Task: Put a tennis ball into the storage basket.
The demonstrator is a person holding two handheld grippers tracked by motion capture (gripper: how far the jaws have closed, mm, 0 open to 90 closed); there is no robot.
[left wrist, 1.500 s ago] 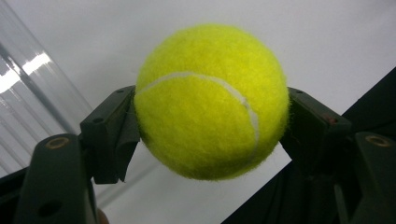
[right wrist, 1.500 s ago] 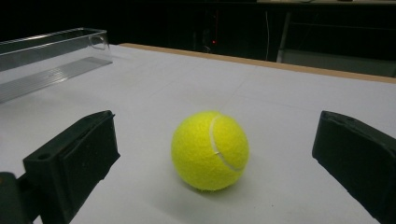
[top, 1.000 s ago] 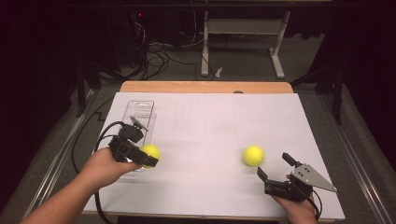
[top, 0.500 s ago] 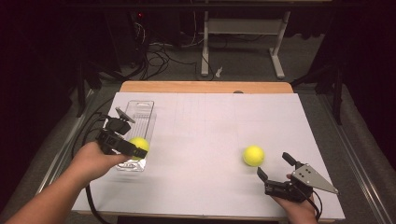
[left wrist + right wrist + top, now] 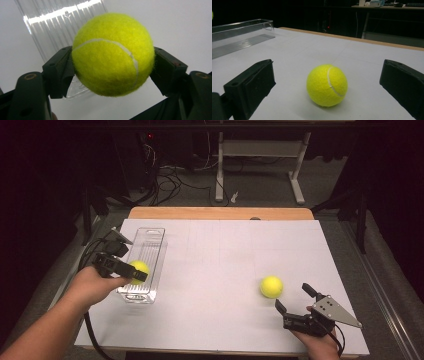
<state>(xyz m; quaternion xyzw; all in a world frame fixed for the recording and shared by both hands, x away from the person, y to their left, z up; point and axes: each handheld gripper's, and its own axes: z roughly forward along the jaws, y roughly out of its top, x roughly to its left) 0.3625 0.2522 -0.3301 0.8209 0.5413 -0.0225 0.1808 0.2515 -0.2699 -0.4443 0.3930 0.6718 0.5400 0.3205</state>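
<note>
Transfer of a fuzzy yellow-green tennis ball [image 5: 138,269] toward the clear ribbed plastic tray [image 5: 153,240] is under way. A second ago this held ball was carried beside the tray's near right edge, over the white table sheet [image 5: 225,265]; now it is seen above the tray's near end, so the carry has been brought over the landmark and, by judgement, only a lowering and release are left for this ball. The ball is pinched between the two black jaws of the left gripper [image 5: 113,62], pads pressed into the felt on both flanks, with the tray's ribbed floor visible behind it. The left forearm is extended from the lower left toward the tray, the hand [image 5: 95,285] wrapped around the gripper body, jaws pointed across the tray.

A second yellow-green tennis ball [image 5: 271,287] is left resting on the sheet, well apart from the tray on its right. The right gripper [image 5: 295,300] is held low just behind that ball, unmoved since a second ago, jaws spread wide and nothing touched.
</note>
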